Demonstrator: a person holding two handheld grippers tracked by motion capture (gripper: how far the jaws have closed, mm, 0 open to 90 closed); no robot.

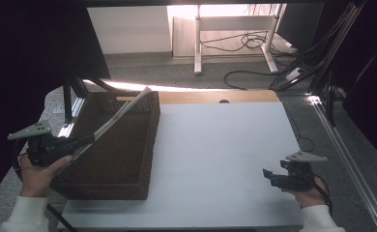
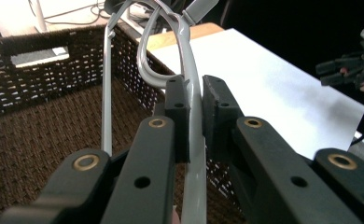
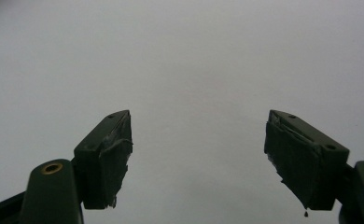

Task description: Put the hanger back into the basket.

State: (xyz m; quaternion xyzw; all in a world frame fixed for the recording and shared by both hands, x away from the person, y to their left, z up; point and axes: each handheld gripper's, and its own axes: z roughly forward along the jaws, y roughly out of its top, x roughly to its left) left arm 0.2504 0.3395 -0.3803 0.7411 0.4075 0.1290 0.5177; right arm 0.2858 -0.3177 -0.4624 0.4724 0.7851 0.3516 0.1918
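While the white rectangular table (image 1: pixel 215 159) lay bare, the dark brown woven wicker basket (image 1: pixel 123 159) stood at its left edge. Above it the left gripper (image 2: pixel 195 100) pinched a grey looped metal utensil (image 2: pixel 189 56), probably tongs, not yet lowered inside; releasing it remained. The right gripper (image 3: pixel 198 140) rested with jaws wide, holding nothing.

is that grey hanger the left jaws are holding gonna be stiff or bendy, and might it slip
The grey hanger probably stays stiff: it juts straight out of the left gripper over the wicker basket without sagging. It looks thin, so likely light. Its surface looks glossy and the jaws pinch one narrow bar, so it may swivel or slip in the grip.
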